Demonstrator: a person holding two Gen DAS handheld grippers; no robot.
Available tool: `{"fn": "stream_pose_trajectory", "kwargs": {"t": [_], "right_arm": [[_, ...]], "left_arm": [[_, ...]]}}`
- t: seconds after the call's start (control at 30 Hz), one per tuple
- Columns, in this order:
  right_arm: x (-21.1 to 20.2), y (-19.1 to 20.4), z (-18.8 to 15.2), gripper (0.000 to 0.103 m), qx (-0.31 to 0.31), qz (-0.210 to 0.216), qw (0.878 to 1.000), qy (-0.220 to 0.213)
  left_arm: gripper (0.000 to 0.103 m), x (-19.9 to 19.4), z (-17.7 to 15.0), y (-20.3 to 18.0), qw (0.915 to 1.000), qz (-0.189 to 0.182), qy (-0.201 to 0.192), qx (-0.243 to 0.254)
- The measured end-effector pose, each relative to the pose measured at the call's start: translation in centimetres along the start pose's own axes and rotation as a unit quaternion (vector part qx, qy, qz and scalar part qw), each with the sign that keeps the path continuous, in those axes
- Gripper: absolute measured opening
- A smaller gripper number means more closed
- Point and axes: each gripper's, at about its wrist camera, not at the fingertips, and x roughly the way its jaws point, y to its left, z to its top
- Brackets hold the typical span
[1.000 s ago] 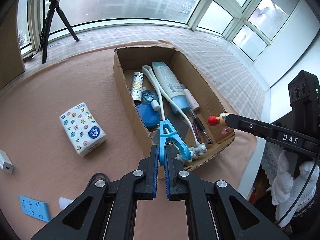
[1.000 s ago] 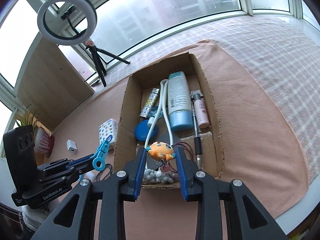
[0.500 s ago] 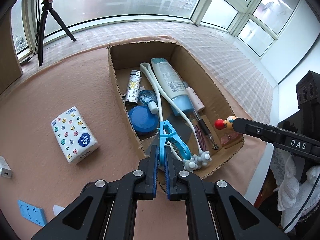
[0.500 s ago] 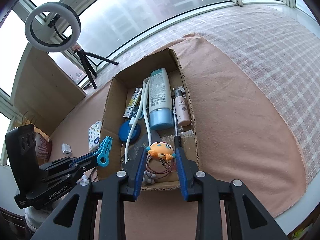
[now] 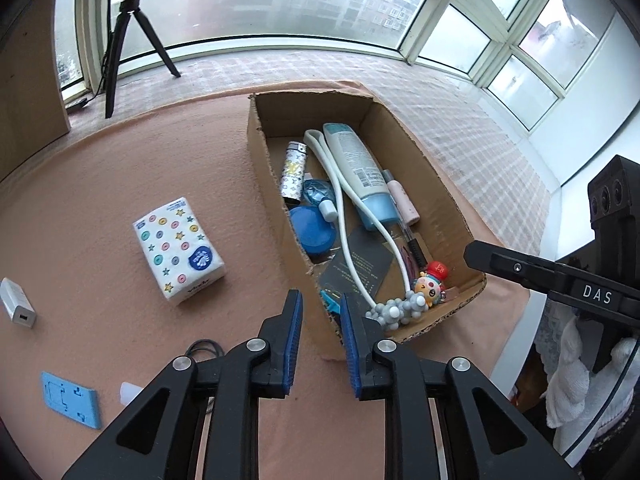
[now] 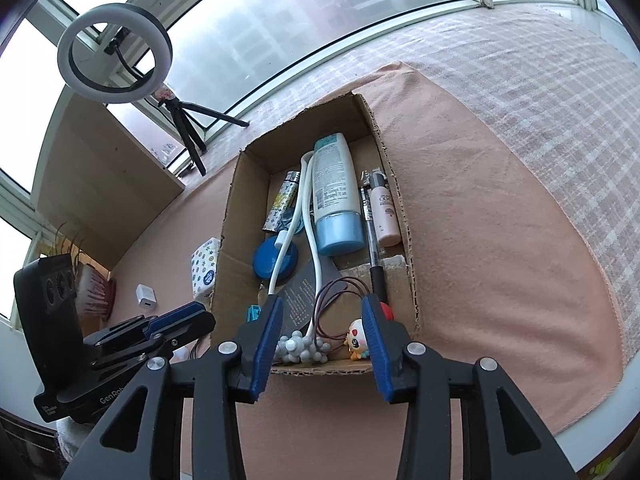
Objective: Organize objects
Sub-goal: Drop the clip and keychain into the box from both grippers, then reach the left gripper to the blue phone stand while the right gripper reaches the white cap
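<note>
Your left gripper (image 5: 320,312) straddles the near corner wall of the open brown cardboard box (image 5: 262,168); drop or swing and you will snag it, perhaps dragging the box. Both grippers are spread and empty, the right gripper (image 6: 322,322) above the near end. Inside lie the small orange cartoon figurine (image 6: 357,338) and, seemingly, the half-hidden blue plastic clip (image 5: 331,303).
</note>
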Motion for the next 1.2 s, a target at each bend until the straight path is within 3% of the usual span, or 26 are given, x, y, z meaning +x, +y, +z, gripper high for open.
{"fn": "stream_pose_trajectory", "kwargs": {"t": [0.1,0.23,0.3,0.37,0.43,0.73,1.0,1.2], "right_arm": [[0.1,0.7,-0.2,0.042,-0.005,0.007,1.000,-0.001],[0.7,2.2,-0.4,0.042,-0.023,0.007,1.000,0.001],[1.0,3.1,-0.6,0.042,-0.038,0.005,0.999,0.003],[1.5,4.3,-0.8,0.043,-0.055,0.004,0.998,0.006],[1.9,5.7,-1.2,0.043,-0.077,0.004,0.997,0.008],[4.5,11.6,-4.5,0.051,-0.160,0.015,0.987,0.024],[7.5,15.4,-6.7,0.057,-0.184,0.038,0.980,0.068],[9.7,17.3,-7.7,0.057,-0.194,0.037,0.973,0.120]], "left_arm": [[0.035,-1.0,-0.7,1.7,0.9998,0.011,-0.005,-0.017],[0.041,-2.3,-1.8,5.0,0.9980,0.035,-0.009,-0.052],[0.051,-3.0,-2.5,6.7,0.9965,0.046,-0.009,-0.069],[0.068,-3.4,-3.2,8.4,0.9951,0.058,-0.004,-0.081],[0.074,-3.9,-4.0,10.9,0.9919,0.081,0.000,-0.098],[0.077,-5.1,-6.2,19.4,0.9807,0.105,0.021,-0.164],[0.077,-4.7,-6.7,22.8,0.9805,0.110,0.042,-0.157],[0.077,-3.5,-6.8,24.2,0.9850,0.078,0.064,-0.140]]}}
